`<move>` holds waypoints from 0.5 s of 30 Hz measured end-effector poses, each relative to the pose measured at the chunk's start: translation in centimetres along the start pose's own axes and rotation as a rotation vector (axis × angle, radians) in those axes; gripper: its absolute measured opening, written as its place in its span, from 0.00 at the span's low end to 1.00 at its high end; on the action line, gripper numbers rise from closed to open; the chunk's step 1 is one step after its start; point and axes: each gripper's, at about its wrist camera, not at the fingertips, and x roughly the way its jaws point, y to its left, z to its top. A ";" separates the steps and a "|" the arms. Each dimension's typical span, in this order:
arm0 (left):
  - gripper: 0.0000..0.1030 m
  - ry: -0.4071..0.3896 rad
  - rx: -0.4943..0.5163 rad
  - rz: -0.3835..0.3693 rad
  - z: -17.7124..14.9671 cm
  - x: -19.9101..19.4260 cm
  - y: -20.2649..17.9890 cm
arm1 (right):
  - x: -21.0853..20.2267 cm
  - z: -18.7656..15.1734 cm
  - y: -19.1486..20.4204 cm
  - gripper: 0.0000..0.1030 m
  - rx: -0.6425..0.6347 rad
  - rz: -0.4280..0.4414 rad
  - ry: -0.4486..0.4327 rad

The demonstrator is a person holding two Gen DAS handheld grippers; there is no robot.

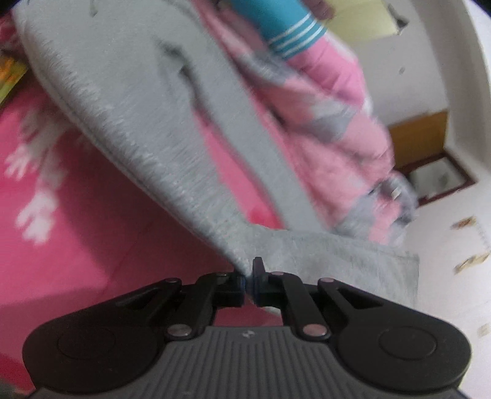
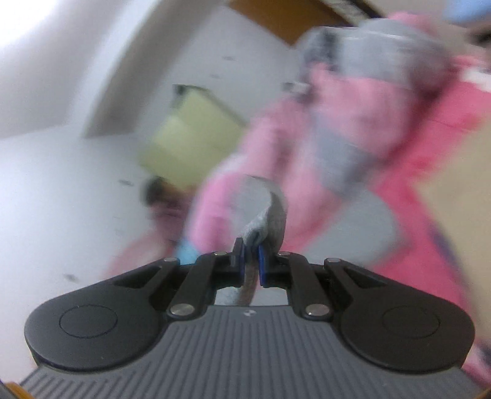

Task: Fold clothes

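The left claw (image 1: 249, 280) is pressed together on a corner of the grey garment (image 1: 129, 101), its two black fingers pinching the fabric where the hem narrows to a point. From that pinch the cloth rises and fans out up and to the left, stretched in the air above the pink bedspread (image 1: 61, 221), while a shorter flap of the same grey cloth hangs off to the right of the fingers. The fabric is a soft knit with a fine ribbed weave and a stitched seam along its lower edge; the flap beside the claw looks fleecy.

In the right wrist view, the right claw (image 2: 252, 259) is likewise closed on a fold of the grey garment (image 2: 264, 211), which curls over in a loop just above the blue pads and runs down between them. The cloth here shows the same heathered grey knit.

Behind the garment in both views stands a person in a pink top with grey bands (image 1: 337, 129), much blurred, and a teal sleeve with white stripes (image 1: 288, 27) crosses the top of the left wrist view. The bedspread is bright pink with a blurred white pattern. A white wall (image 2: 61, 190) and a pale yellow panel (image 2: 190, 138) lie behind.
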 end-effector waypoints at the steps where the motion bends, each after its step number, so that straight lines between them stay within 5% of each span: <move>1: 0.04 0.022 -0.001 0.030 -0.5 0.5 0.7 | -1.2 -1.7 -1.5 0.07 0.022 -0.043 0.010; 7: 0.05 0.061 0.004 0.099 -1.9 1.8 2.9 | -6.2 -10.2 -8.5 0.07 0.112 -0.296 0.049; 15: 0.06 0.037 0.081 0.119 -2.7 0.9 1.5 | -9.2 -14.2 -11.5 0.06 0.250 -0.295 -0.024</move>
